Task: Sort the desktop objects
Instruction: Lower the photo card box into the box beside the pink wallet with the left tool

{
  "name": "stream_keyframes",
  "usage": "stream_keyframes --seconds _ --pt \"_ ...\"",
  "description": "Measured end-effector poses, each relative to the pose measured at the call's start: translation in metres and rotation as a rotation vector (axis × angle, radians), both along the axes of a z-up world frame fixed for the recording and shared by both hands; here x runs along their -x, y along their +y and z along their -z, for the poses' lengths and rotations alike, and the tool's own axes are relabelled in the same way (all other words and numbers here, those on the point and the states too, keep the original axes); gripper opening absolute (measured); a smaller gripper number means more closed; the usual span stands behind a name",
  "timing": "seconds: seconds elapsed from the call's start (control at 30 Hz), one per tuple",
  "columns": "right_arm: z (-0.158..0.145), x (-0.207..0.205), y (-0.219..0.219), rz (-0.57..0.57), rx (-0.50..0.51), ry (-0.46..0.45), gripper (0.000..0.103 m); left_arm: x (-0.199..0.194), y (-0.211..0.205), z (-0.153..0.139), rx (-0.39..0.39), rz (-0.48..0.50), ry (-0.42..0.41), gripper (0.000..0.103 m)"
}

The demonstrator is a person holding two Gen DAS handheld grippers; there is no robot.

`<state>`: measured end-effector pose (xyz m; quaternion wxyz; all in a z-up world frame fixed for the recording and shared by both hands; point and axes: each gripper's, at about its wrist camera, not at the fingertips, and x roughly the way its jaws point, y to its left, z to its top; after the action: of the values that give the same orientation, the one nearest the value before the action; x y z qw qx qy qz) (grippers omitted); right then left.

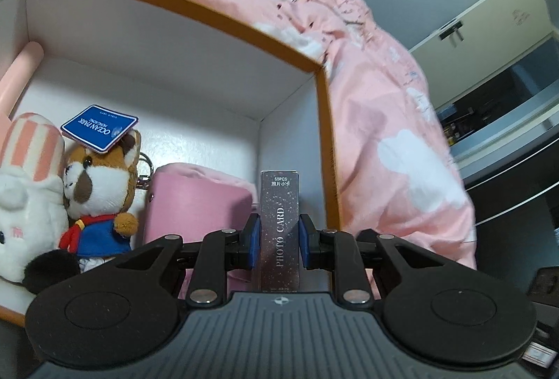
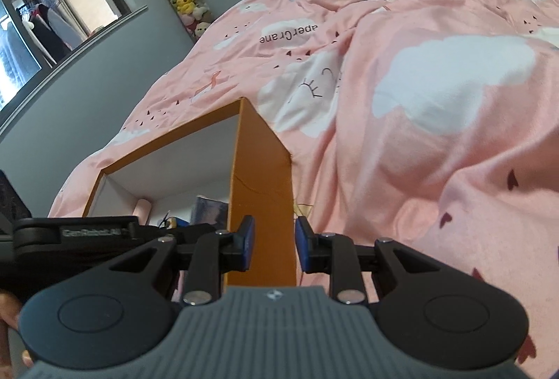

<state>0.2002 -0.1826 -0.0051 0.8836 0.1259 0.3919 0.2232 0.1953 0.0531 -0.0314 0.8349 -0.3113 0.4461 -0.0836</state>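
Orange box (image 1: pixel 323 120), two plush toys (image 1: pixel 101 194), one card pack (image 1: pixel 279 225)

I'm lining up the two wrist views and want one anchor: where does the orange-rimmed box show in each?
Left wrist view: the orange-rimmed box fills the left and centre, seen from above into its white inside.
Right wrist view: it stands lower centre-left, its orange corner wall just beyond the fingertips.
Shared landmark: the pink cloud-print duvet behind the box.
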Motion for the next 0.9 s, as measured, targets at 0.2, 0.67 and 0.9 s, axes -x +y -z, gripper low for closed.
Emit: stream_keyframes --seconds 0.2,0.67,0.9 --pt "0.007 0.002 -0.008 0.002 -0.007 0.011 0.028 -0.007 -0.011 0.008 -0.071 0.01 0.038 0.025" --pt "0.016 0.002 -0.013 -0.002 -0.021 0.042 0.028 -0.014 -0.037 0.0 -0.228 0.065 0.121 0.026" --pt "0.018 0.006 -0.012 -0.008 -0.013 0.038 0.028 -0.009 -0.031 -0.001 -0.16 0.07 0.097 0.027"
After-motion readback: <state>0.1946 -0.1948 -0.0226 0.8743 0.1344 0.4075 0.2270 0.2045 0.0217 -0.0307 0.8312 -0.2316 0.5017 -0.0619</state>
